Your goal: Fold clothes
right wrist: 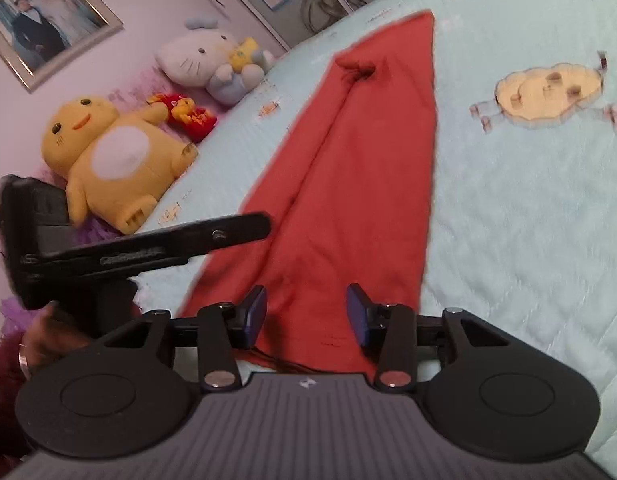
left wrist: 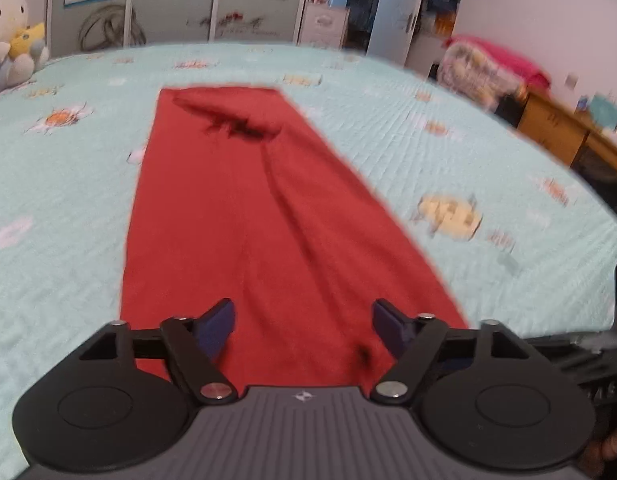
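Both of our grippers filled the bottom of their frames, and between each pair of blue-padded fingers we saw red cloth. Our left gripper [left wrist: 303, 330] had its fingers spread wide and holding nothing, poised over the near end of the red garment [left wrist: 244, 216]; our right gripper [right wrist: 306, 314] was likewise spread, a little less widely, and empty, with the garment's near hem showing just below its pads in the lower centre of the right wrist view. The garment lay as a long, narrow band on the pale green bedspread [left wrist: 388, 152], its long axis running straight away from the fingers, from the bottom centre of the frame up to a squared far edge in the upper middle. A lengthwise crease ran up the band, and a small dark bunch of fabric sat near the far end. We judged that it already had been brought to a narrow strip, though whether more folds were wanted we could not settle from this alone. Both hands stood at the same near end, neither clearly closer; the left gripper's body crossed the left middle of the right wrist view. Any crosswise fold would turn on carrying this near edge along that axis toward the far one.
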Available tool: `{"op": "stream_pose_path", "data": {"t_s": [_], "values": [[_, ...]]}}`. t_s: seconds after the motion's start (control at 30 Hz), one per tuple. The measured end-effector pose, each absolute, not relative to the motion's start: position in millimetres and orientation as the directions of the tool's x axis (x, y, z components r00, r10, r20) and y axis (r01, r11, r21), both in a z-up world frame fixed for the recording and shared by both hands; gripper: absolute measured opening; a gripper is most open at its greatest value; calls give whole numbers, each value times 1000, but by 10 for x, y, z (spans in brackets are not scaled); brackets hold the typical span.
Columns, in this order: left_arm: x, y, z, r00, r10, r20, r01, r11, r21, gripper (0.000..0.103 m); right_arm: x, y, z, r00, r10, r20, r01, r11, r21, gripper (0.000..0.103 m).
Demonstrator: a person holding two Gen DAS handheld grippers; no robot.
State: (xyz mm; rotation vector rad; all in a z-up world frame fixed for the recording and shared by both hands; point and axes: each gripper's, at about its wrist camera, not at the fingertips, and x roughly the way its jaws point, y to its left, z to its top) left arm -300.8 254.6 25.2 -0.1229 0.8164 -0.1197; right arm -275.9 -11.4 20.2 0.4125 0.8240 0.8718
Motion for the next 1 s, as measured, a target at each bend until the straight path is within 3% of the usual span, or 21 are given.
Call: {"op": "stream_pose_path", "data": {"t_s": [0.13,0.33,0.43,0.53,0.7,0.83,1.0], "values": [[-3082,2526,237,684,-132,-717,79,991,-108,83,-2815,-75,239,369,802,-469,-532,596,602,45],[-3360,2843,497,745,-206,-635,11,955,-297,84,-2860,-7,205,313,815,-488,-531,576,622,45],[-3368,2996,339,685,-198,-701,-73,939,-336,80,-2866,27,150,267,826,-497,-511,558,653,47],[-3553,3208,343,728,-220,-650,-128,887,-444,76,-2883,2,130,280,826,-490,-485,562,670,47],[-3913,3457,538,826,-173,-537,-169,832,-528,83,-2872,-193,430,271,858,-436,-494,513,703,48],[-3947,3651,360,775,-110,-622,-297,805,-513,83,-2829,-472,503,311,830,-464,-458,558,692,53],[-3916,3787,123,759,-217,-614,-306,714,-630,83,-2756,-797,167,301,804,-513,-310,591,745,55]]}}
